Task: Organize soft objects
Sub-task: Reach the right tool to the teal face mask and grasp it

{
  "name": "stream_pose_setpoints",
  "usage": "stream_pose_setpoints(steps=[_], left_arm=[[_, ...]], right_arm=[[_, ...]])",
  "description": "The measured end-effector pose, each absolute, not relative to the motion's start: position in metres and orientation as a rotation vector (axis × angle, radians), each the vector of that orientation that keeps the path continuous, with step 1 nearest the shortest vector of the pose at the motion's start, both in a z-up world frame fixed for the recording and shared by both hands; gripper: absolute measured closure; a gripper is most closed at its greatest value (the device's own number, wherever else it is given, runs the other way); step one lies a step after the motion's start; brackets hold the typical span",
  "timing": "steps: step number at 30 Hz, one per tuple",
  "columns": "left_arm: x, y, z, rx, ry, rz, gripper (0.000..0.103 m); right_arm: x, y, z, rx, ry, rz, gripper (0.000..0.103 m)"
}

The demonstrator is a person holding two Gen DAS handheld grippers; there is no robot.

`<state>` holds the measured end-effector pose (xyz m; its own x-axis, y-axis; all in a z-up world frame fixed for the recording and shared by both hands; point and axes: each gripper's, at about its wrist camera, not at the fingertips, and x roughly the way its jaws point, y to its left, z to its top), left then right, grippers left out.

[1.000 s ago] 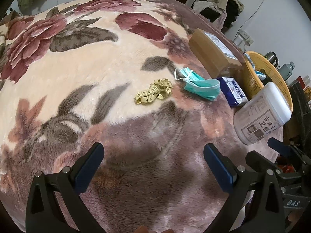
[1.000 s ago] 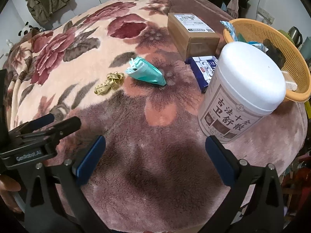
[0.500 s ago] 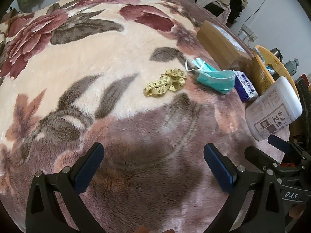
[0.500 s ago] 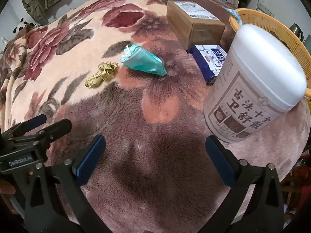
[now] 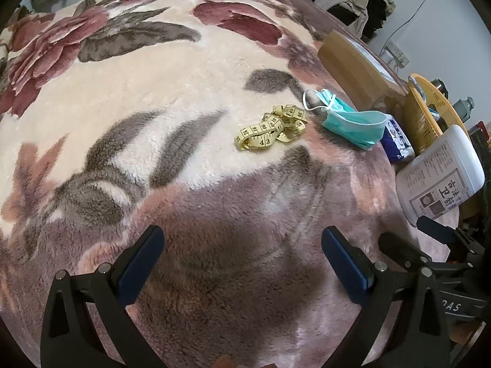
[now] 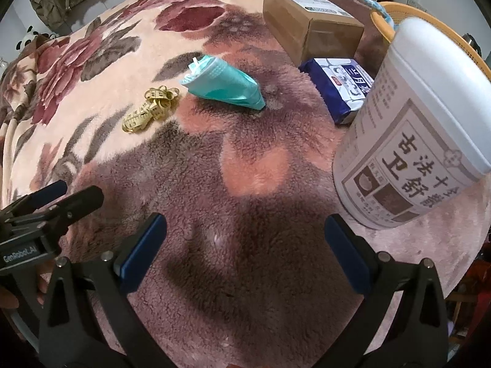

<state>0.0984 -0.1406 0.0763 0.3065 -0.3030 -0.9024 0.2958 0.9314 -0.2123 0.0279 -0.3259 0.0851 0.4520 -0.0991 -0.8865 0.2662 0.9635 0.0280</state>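
Observation:
A coiled yellow tape measure point(image 5: 271, 128) lies on the floral fleece blanket point(image 5: 138, 98); it also shows in the right wrist view point(image 6: 150, 109). A folded teal face mask point(image 5: 349, 121) lies just right of it, also in the right wrist view point(image 6: 225, 84). A blue tissue pack point(image 6: 339, 87) lies beyond the mask near the basket. My left gripper point(image 5: 242, 257) is open and empty, well short of the tape measure. My right gripper point(image 6: 245, 245) is open and empty, over bare blanket beside the white jar.
A white lidded jar point(image 6: 417, 128) stands at the right, close to my right gripper's right finger. A cardboard box point(image 6: 310, 18) and an orange basket point(image 5: 429, 113) sit behind. The blanket's edge falls away at the right. My left gripper point(image 6: 46, 205) shows at the left of the right wrist view.
Both grippers have moved forward over the blanket toward the objects; the tape measure, mask and jar look nearer. Both stay open. Nothing on the blanket has moved.

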Motion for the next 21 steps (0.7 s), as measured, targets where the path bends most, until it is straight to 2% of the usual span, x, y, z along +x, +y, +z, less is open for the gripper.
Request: stream_pose_setpoints(steps=[21], left_arm=[[0.147,-0.133,0.071,-0.005,1.192,-0.358,0.001]], right_arm=[[0.123,-0.327,0.098,0.054,1.034,-0.162,0.000]])
